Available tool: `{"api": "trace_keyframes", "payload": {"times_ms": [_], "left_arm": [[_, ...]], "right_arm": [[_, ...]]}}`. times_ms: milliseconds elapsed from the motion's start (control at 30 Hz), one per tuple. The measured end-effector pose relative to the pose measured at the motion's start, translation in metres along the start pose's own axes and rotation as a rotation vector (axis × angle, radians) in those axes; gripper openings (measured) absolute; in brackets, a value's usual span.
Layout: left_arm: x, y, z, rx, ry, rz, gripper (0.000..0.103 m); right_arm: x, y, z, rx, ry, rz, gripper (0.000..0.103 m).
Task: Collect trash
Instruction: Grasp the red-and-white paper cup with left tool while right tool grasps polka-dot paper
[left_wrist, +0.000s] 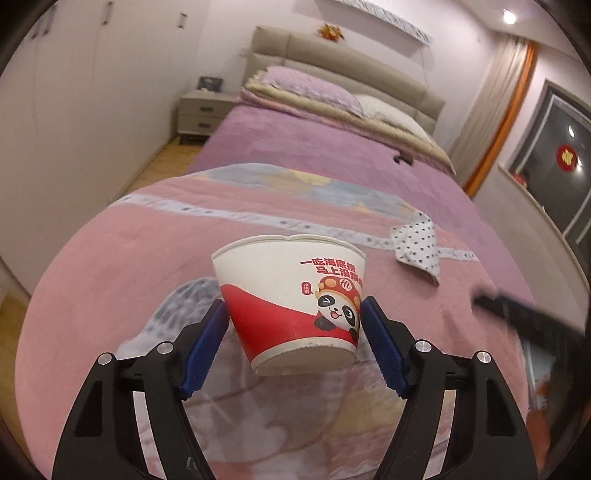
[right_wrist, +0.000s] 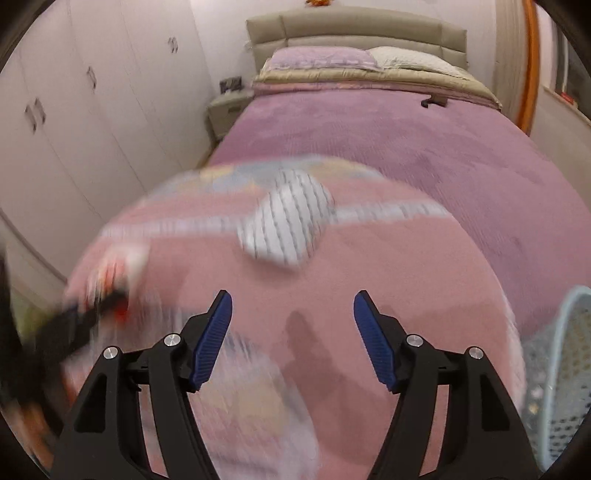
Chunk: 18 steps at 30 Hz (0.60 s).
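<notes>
A red and white paper cup (left_wrist: 280, 269) with a panda print hangs tilted just above the pink blanket (left_wrist: 110, 266). My left gripper (left_wrist: 295, 304) is shut on it, both blue pads pressing its sides. A crumpled white dotted wrapper (left_wrist: 417, 243) lies on the blanket to the right of it. The right wrist view is blurred. That wrapper (right_wrist: 288, 225) lies ahead of my right gripper (right_wrist: 292, 295), which stands open over the blanket with nothing between its fingers. The cup (right_wrist: 118, 269) shows as a blur at the far left.
A pale blue mesh basket (right_wrist: 569, 369) stands at the bed's right edge. Pillows (left_wrist: 314, 88) and a folded quilt lie at the headboard, with a small dark object (left_wrist: 402, 158) on the purple cover. White wardrobes (right_wrist: 74, 129) and a nightstand (left_wrist: 203, 114) line the left side.
</notes>
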<state>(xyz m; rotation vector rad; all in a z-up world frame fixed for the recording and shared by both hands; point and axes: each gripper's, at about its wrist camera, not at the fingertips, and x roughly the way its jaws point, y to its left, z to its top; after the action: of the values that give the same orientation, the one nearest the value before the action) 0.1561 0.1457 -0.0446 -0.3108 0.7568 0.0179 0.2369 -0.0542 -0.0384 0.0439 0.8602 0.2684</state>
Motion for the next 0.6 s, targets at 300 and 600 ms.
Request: {"api": "trace_keyframes", "payload": {"times_ms": [300, 600], "left_arm": [[-0.011, -0.01, -0.015, 0.077, -0.112, -0.003, 0.072], [-0.009, -0.001, -0.013, 0.041, -0.114, -0.034, 0.072]], "right_arm": [[0.063, 0.027, 0.035, 0.016, -0.026, -0.103, 0.064], [0.059, 0.035, 0.025, -0.061, -0.038, -0.157, 0.012]]}}
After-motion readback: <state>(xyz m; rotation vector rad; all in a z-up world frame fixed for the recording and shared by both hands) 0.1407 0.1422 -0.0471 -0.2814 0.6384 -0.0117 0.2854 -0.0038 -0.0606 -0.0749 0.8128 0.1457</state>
